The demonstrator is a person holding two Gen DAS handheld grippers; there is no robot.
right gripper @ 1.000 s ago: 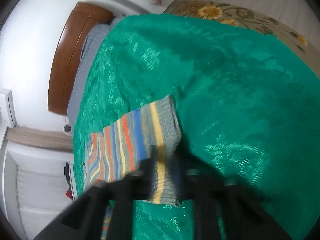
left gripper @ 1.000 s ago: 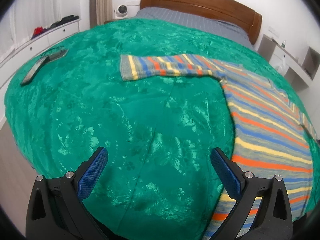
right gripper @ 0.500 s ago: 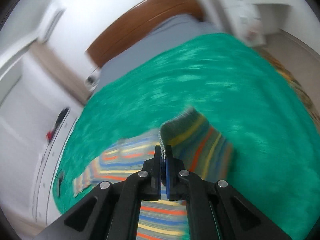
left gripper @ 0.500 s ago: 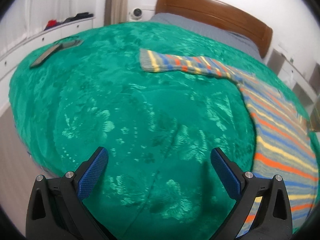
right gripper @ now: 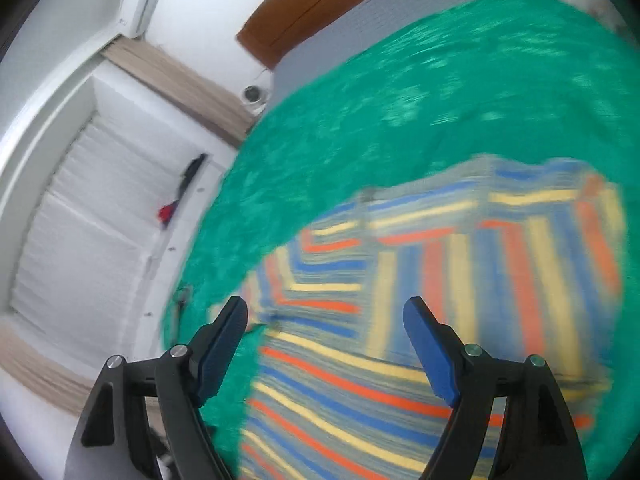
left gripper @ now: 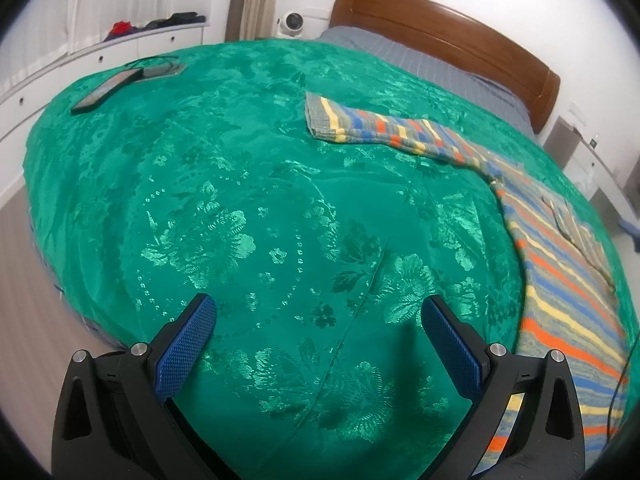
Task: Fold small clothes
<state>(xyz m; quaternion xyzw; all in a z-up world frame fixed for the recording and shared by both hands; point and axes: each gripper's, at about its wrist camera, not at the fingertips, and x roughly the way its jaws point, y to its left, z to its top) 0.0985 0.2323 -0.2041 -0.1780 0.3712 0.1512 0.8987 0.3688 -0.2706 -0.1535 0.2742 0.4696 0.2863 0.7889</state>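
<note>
A small striped sweater (left gripper: 568,280) in grey, blue, orange and yellow lies flat on the green bedspread (left gripper: 260,208). One sleeve (left gripper: 380,130) reaches left across the bed. My left gripper (left gripper: 318,316) hovers open over bare bedspread, left of the sweater's body. In the blurred right wrist view the sweater (right gripper: 420,360) lies below, with the other sleeve (right gripper: 540,252) folded across its body. My right gripper (right gripper: 326,310) is above it, its jaws opening, with nothing between them.
A dark tablet (left gripper: 106,90) and a cable lie on the bed's far left corner. A wooden headboard (left gripper: 448,44) and grey pillow area close the far end. White drawers (left gripper: 100,60) run along the left wall, and a white side unit (left gripper: 592,152) stands at the right.
My right gripper carried the sweater's sleeve across the body, then let it go and opened wide. The left gripper drifted slightly and stayed open.
</note>
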